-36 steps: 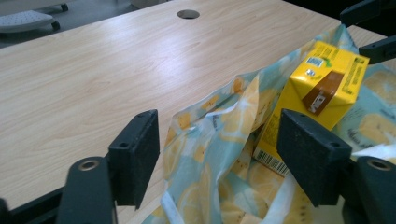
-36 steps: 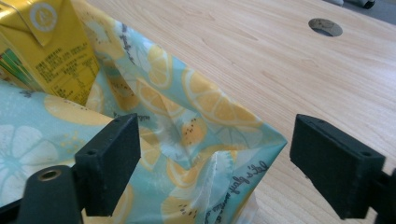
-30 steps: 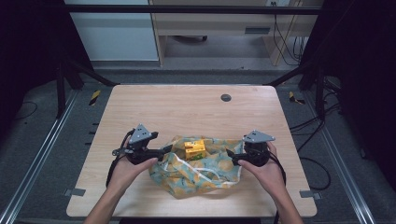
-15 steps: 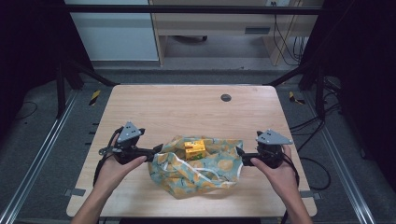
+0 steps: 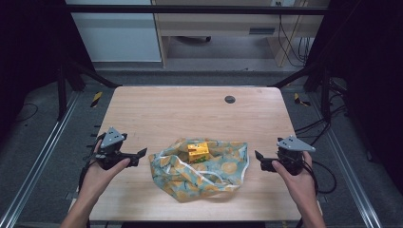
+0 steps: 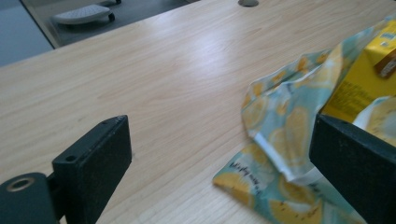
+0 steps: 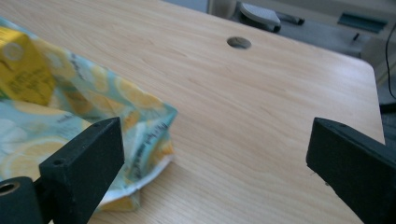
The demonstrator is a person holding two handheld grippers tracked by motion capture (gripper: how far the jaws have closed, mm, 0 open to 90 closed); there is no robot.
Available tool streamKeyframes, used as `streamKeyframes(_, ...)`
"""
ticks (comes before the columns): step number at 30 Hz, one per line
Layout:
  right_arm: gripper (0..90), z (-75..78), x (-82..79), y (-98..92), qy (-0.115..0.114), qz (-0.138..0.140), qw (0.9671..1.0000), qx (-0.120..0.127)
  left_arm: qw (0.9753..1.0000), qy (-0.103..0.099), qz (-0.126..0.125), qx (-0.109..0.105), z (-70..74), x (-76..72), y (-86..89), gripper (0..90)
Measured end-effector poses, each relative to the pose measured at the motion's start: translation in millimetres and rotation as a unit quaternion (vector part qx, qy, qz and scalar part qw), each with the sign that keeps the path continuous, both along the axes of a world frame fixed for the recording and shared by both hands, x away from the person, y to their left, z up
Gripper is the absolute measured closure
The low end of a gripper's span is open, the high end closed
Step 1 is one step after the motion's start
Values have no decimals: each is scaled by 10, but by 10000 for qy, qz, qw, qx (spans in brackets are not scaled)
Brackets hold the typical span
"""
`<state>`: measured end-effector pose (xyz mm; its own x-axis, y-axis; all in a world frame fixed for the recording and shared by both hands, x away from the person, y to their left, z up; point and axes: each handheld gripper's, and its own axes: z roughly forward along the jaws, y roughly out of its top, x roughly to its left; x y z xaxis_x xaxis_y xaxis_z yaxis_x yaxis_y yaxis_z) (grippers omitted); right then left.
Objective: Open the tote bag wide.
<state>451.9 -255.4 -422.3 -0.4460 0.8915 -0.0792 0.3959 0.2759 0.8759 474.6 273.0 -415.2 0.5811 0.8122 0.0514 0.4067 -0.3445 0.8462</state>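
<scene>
Both tongs had drawn back from the bag (image 5: 199, 167) since a second earlier, when they sat right at its edges. The left tongs (image 5: 141, 154) stood apart from its left side, jaws spread wide and empty; the right tongs (image 5: 259, 158) stood just off its right side, likewise agape. That suggested the bag had been let go and the packing was likely finished. It lay crumpled near the front middle of the tabletop (image 5: 190, 109), a thin glossy lemon-print film, with a boxy yellow carton (image 5: 197, 152) poking from its mouth. Beyond, smooth pale wood grain ran to a round cable hole (image 5: 230, 99).
</scene>
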Motion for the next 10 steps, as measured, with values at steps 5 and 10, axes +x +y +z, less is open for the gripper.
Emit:
streamKeyframes(5,60,-242,75,-89,359,-505,9981,60,9991,185,369,-78,-262,38,215,53)
streamKeyframes(10,83,-511,113,-192,575,-971,9936,90,9972,284,689,-114,-472,37,384,57)
